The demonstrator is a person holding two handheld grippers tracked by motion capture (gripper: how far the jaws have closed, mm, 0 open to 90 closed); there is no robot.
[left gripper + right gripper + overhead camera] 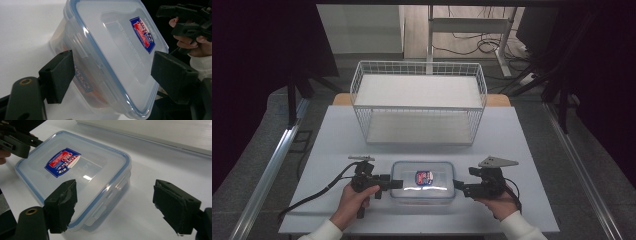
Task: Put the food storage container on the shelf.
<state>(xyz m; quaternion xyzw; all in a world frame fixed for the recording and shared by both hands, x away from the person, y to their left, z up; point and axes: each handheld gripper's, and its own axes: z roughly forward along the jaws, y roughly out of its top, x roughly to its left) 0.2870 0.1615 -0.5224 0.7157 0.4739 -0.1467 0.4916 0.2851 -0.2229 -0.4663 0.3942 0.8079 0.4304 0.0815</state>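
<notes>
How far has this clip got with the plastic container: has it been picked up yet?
Early stage. The clear lidded container sits on the white table, lid on, in front of the wire rack. In hand: the left gripper has its open jaws around the container's end; the right gripper is open at the opposite end, not yet gripping. Left: closing, lifting and probably placing it, though where is unclear.

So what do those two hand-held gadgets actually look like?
Both are black, with two blocky padded jaws. The left gripper trails a black cable across the table; the right gripper carries a grey three-cornered plate on top. The person wears white sleeves.
</notes>
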